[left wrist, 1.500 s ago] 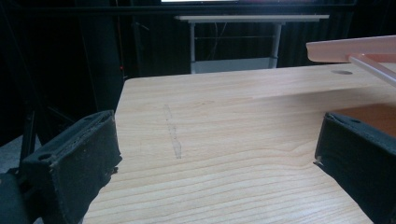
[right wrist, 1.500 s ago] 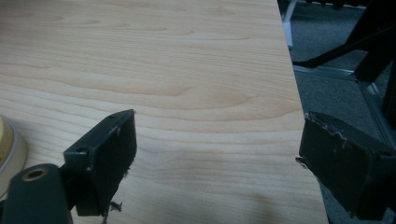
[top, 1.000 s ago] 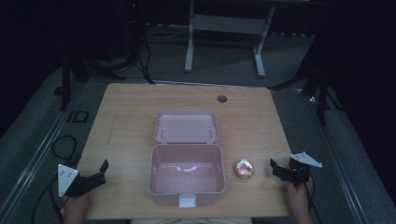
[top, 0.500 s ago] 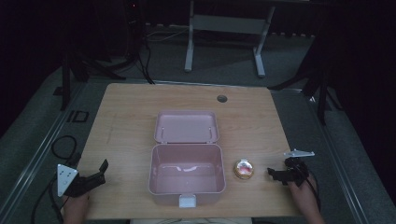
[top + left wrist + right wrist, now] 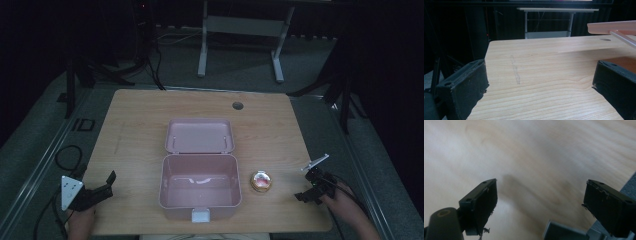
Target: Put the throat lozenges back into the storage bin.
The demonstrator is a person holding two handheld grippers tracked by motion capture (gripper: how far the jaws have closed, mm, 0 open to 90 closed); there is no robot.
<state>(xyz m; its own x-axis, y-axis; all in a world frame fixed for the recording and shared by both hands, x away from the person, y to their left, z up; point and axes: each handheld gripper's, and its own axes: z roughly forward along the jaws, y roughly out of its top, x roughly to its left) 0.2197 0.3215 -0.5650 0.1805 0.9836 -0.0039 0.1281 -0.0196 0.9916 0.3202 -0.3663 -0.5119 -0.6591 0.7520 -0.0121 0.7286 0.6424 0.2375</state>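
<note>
Right gripper (image 5: pixel 303 194) sits low over the bench (image 5: pixel 140 125), well to the right of the pink box (image 5: pixel 199 186), with its jaws spread wide and nothing between them; the right gripper view looks past the two black pads at blurred wood grain. Between that gripper and the box, just beside the box's right wall, rests a small round thing (image 5: pixel 261 181), orange-brown at the rim with a pale glossy top. It is too small to name with certainty; it could be a little lidded pot or a wrapped sweet.

Left gripper (image 5: pixel 102 190) lies well to the left of the box, near the bench's front edge, jaws equally far apart and empty. In the left gripper view the box's raised lid (image 5: pixel 611 26) juts in at the upper right.

That box stands open, its lid (image 5: pixel 200 136) folded back flat on the bench behind it, the inside bare, a white latch (image 5: pixel 200 215) at the front.

My guess is that the round thing is light and fairly stiff, and its shiny domed top looks slippery. I would take it across its widest part, low on the sides, with the jaws level, and close gently, since a squeeze on the curve could make it squirt out toward the box.
</note>
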